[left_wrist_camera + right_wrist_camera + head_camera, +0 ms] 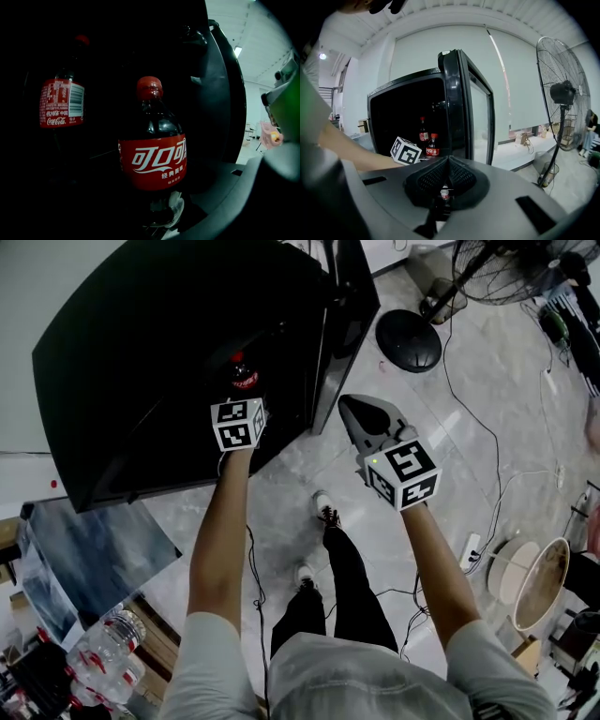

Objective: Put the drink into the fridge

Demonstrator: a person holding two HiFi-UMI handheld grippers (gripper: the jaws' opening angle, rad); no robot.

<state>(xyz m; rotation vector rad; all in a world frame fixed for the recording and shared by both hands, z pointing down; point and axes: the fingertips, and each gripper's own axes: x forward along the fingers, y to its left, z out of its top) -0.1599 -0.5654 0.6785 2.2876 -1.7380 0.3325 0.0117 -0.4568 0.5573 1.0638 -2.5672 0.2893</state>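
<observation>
The cola bottle [152,159] stands upright in the fridge [141,352], straight ahead between the left gripper's [242,407] open jaws; the right gripper [364,416] hangs outside, closed, empty.

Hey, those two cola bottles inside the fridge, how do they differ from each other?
The near cola bottle shows its logo side in the left gripper view; the far cola bottle shows its barcode side. The near one stands forward and to the right, the far one deeper and to the left. Both stand upright, with red caps, red labels and dark drink.
</observation>
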